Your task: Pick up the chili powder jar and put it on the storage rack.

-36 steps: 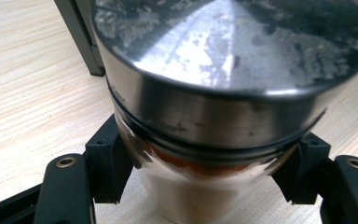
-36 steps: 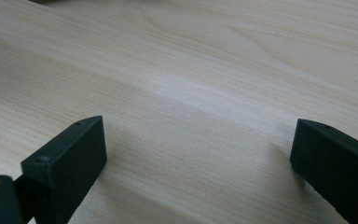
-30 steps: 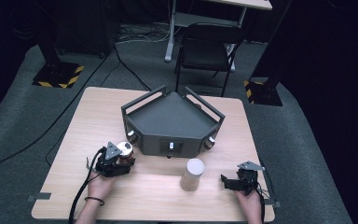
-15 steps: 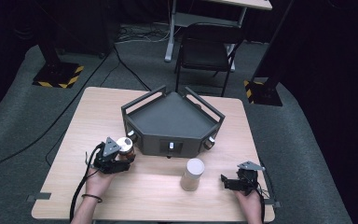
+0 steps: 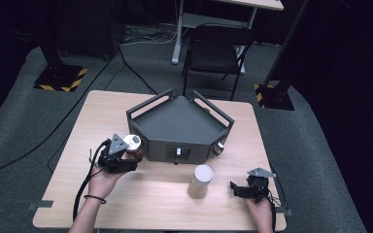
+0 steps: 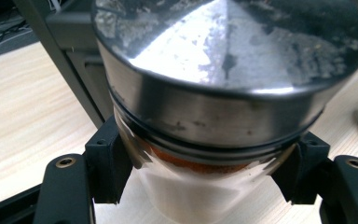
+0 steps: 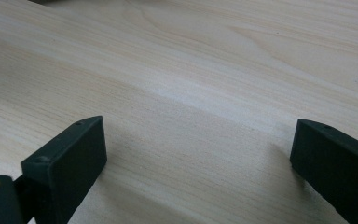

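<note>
The left gripper (image 5: pixel 126 160) clamped a metal-lidded jar (image 6: pixel 223 93) just beside the dark tray (image 5: pixel 179 124) on the table (image 5: pixel 77 126). The right gripper (image 7: pixel 196 158) rested open over bare wood, near a pale cup (image 5: pixel 201 180).

- Jar (image 6: pixel 205 186): clear glossy glass, orange-brown powder inside; lid (image 6: pixel 228 60) brushed metal, shiny, scuffed.
- Left gripper (image 6: pixel 205 175) jaws: matt black plastic.
- Table (image 7: pixel 191 70): pale wood grain, smooth, satin.
- Tray (image 5: pixel 179 124): matt dk grey.
- Cup (image 5: pixel 200 181): matt off-white, prob. paper.
</note>
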